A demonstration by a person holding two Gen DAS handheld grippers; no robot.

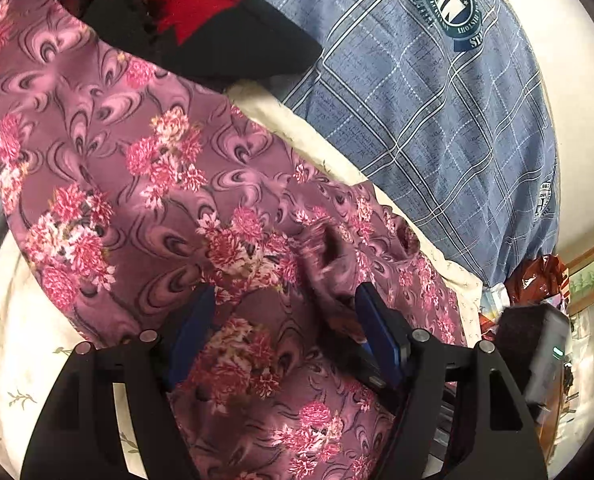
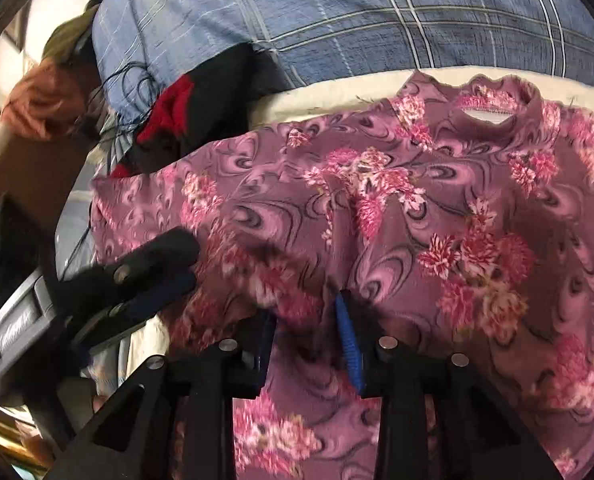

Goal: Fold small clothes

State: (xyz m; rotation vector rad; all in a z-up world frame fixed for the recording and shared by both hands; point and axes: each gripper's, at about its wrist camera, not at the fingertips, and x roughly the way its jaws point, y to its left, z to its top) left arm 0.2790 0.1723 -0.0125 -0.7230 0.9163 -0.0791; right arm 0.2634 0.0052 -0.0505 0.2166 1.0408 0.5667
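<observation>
I hold two grippers over a mauve top printed with pink flower clusters and dark swirls (image 2: 377, 208), spread flat on a cream bedsheet with small leaf sprigs (image 1: 5, 320). Only my right wrist view shows the top's round neck opening, at the far edge near a blue plaid quilt (image 2: 337, 12); it also shows my left gripper (image 2: 173, 264) from the side at the top's left edge, its black arm and blue pad lying against the cloth. Only my left wrist view shows the quilt's round dark-green emblem, a crumpled red-brown foil bag (image 1: 541, 276) at the right edge and the full shape of a black-and-red garment (image 1: 193, 24) lying on the top's far corner. My left gripper (image 1: 285, 312) angles down with its blue fingers spread wide, the floral cloth lying loose between them, not pinched. My right gripper (image 2: 305, 328) also tilts down onto the top; its blue fingers (image 2: 347, 340) stand partly apart with a raised ridge of the cloth between them, and I cannot tell whether the pads press on it.
</observation>
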